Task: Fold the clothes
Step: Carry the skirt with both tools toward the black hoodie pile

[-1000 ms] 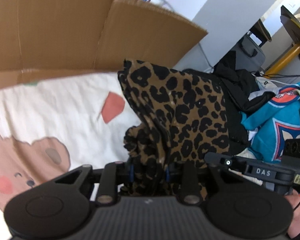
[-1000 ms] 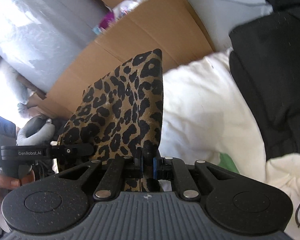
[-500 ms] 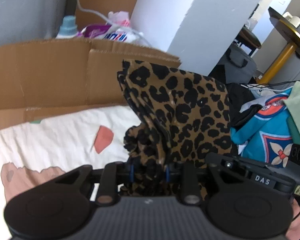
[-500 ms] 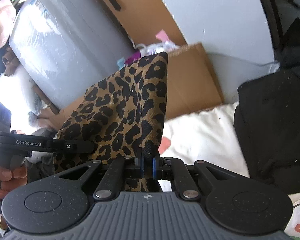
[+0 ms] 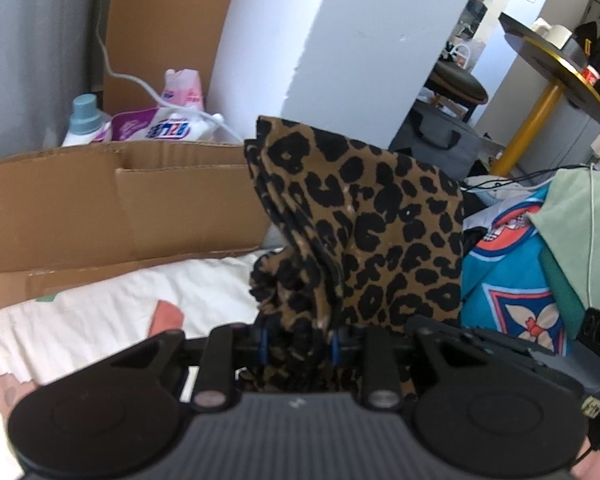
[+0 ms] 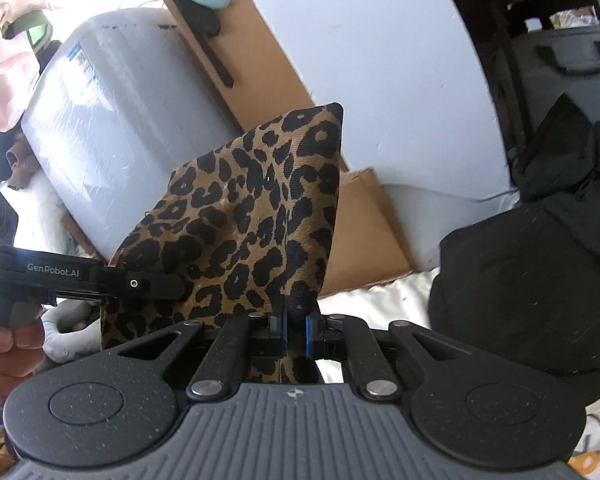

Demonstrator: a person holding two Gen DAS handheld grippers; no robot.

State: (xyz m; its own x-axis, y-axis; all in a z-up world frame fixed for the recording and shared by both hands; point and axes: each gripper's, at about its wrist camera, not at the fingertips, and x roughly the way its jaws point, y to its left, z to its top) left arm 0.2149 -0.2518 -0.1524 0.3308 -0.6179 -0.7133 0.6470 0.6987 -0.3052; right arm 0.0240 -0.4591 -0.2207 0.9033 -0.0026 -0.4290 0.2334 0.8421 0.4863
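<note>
While we hold the leopard-print garment [image 5: 380, 232] up off the bed sheet [image 5: 100, 320], each hand-held gripper has a separate bite on it. Our left hand-held gripper [image 5: 298, 344] pinches a thick, bunched wad of the fabric between its pads, so its jaws stand a little apart around the bulk. Our right hand-held gripper [image 6: 296, 330] is pressed almost together on a thin edge of the same cloth [image 6: 252, 216], with a pointed corner standing up above it. Seen from the right wrist, the left tool and the hand [image 6: 0, 356] carrying it sit just beside the garment's lower left side.

We judge this as the lift-and-spread step: the piece hangs between the two grips, above the sheet and in front of the cardboard box [image 5: 120, 200], with a pile of other clothes [image 5: 520, 260] to the garment's right. Next we would need to draw the two grips apart to pull the cloth taut, then lay it flat on the sheet without dropping either hold, since the bunched side may slip or stay creased.
</note>
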